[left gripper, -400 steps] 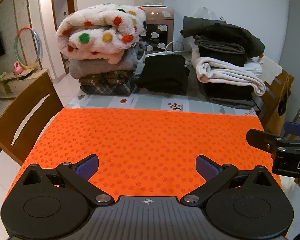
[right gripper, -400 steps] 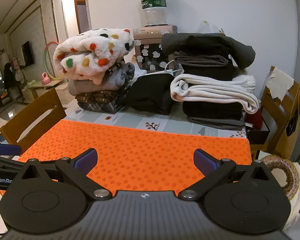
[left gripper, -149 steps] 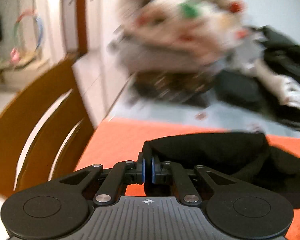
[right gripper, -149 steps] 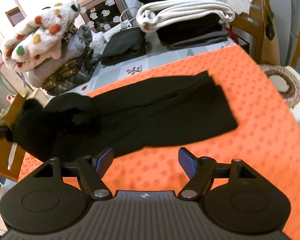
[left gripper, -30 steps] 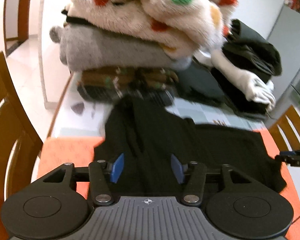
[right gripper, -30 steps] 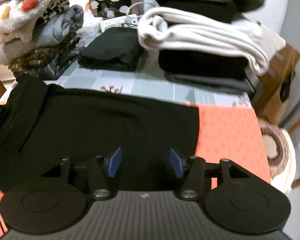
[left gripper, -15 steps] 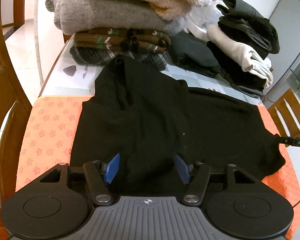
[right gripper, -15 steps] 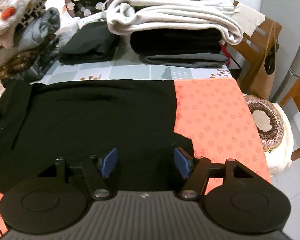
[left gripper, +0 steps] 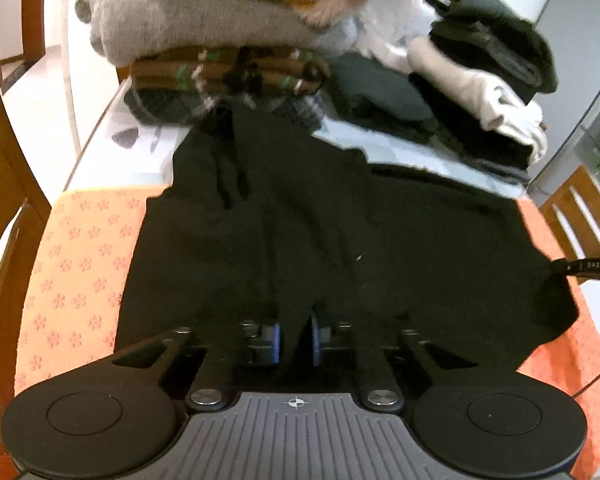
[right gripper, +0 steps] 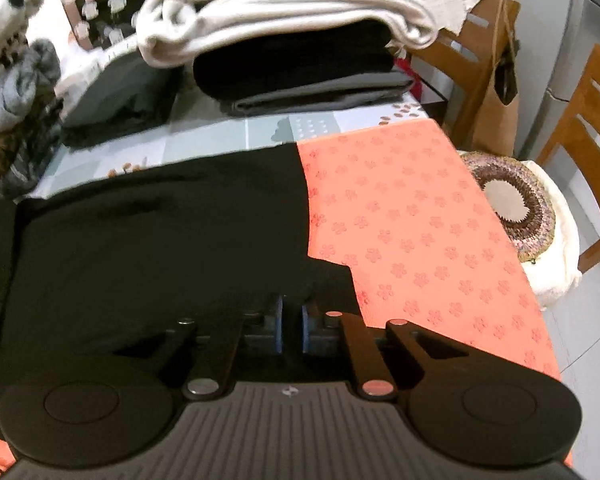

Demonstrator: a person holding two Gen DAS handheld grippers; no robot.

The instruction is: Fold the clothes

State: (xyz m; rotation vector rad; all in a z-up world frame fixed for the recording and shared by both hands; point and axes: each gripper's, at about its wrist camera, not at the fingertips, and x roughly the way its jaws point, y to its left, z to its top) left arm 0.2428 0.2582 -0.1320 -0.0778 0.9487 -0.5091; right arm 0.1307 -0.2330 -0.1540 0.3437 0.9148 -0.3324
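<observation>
Left wrist view: left gripper [left gripper: 295, 339], fingers pinching near hem of black garment [left gripper: 340, 232], spread on orange mat [left gripper: 72, 264]. Risk: thin bite slips when lifted.

Right wrist view: right gripper [right gripper: 291, 324], fingers pinching garment's near right corner. Risk: uneven lift skews fold, drags mat.

Garment [left gripper: 340, 232] flat on mat [left gripper: 80, 256], folded stacks [right gripper: 296, 60] behind.
</observation>
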